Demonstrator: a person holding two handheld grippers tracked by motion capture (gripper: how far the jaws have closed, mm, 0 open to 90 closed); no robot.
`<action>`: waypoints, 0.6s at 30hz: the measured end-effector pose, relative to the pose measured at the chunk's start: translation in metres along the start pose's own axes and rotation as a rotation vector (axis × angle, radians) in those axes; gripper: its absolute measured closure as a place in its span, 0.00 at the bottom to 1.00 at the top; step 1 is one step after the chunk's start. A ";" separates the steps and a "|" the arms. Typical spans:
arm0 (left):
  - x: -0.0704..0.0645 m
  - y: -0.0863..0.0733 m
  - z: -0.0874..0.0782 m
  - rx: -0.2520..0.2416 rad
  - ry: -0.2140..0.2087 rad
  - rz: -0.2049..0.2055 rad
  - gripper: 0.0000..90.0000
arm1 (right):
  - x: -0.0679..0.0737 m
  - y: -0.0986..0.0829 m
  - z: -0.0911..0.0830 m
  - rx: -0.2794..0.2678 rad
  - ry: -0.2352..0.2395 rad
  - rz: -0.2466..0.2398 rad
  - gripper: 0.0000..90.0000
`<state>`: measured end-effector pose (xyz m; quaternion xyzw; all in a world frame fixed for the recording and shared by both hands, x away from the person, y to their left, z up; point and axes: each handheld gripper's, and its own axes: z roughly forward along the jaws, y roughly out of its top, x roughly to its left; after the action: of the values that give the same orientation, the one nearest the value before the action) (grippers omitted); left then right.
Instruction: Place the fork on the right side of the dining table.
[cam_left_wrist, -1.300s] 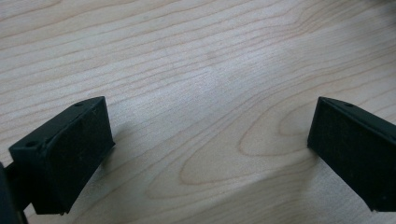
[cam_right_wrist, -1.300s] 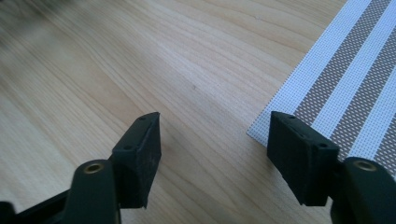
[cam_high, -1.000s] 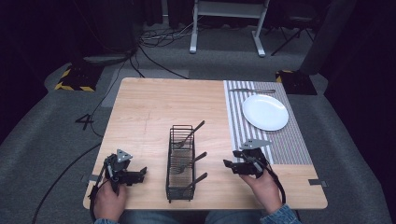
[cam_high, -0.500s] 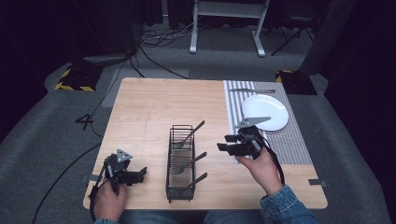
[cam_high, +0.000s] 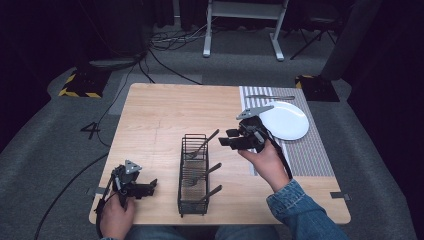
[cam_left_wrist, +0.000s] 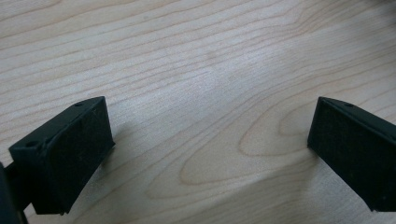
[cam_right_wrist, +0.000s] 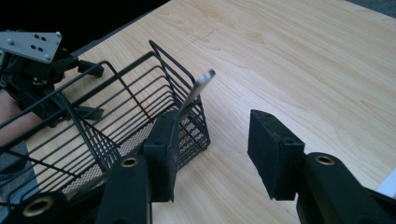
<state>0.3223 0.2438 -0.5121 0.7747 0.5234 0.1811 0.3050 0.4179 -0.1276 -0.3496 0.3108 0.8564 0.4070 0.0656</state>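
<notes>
The right gripper has swung in from the table's near edge toward the rack over the last second, and now hovers with its jaws wide apart just beside the handle of the far fork, which leans out over the rack's far end. In the right gripper view the handle rises just past the left jaw, not yet between the two. The move suggests that this fork is to be pulled out, perhaps for the striped mat with the plate. Two more utensils stay in the rack. The left gripper has not moved; it rests on the table, jaws wide and empty.
</notes>
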 end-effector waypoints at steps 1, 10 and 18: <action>0.000 0.000 0.000 0.000 0.000 0.000 0.00 | 0.000 0.002 0.001 -0.001 0.003 0.000 0.60; 0.000 0.000 0.000 0.000 0.000 0.000 0.00 | 0.001 0.014 0.018 -0.012 0.035 0.021 0.63; 0.000 0.000 0.000 0.000 0.000 0.000 0.00 | -0.004 0.017 0.026 -0.013 0.055 0.050 0.81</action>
<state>0.3224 0.2438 -0.5121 0.7748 0.5233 0.1810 0.3050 0.4382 -0.1049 -0.3548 0.3205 0.8471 0.4226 0.0338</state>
